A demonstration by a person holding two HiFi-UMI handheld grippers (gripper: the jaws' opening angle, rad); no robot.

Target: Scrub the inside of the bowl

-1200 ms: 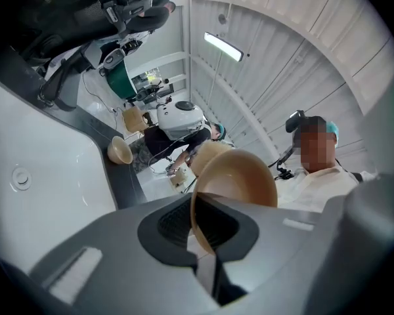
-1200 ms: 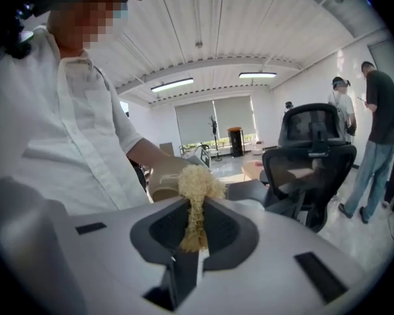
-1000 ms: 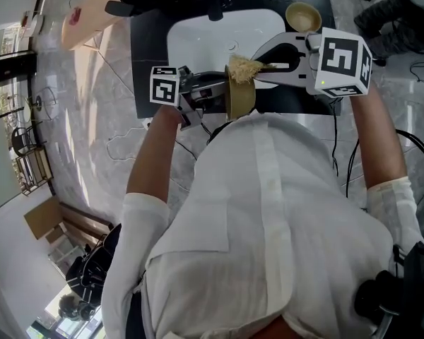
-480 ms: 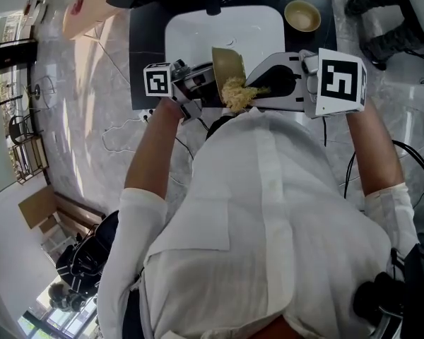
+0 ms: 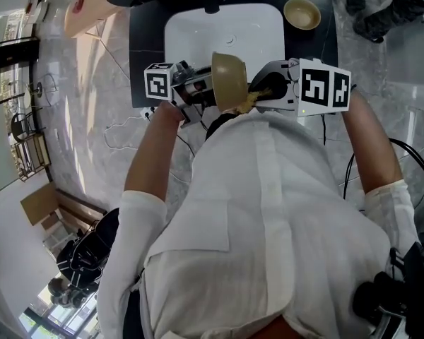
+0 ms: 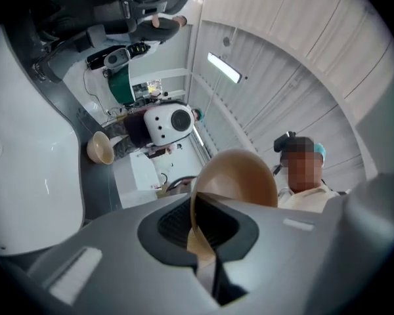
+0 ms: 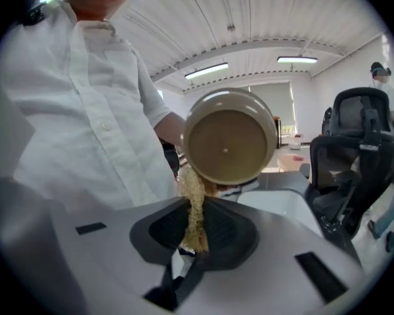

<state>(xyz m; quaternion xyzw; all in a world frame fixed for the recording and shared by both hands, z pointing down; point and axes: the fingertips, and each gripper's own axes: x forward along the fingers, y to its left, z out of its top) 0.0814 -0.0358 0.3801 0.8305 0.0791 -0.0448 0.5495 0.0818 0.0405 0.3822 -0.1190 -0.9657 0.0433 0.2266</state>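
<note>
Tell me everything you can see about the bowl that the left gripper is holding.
The bowl is round, tan and smooth, with a matte look; plastic or ceramic, I cannot tell which. It is tipped on its side, held in the air between the person and the white sink. The left gripper is shut on its rim. A fibrous, straw-coloured scrubber, clamped in the right gripper, touches its lower edge. No chip or crack shows.
</note>
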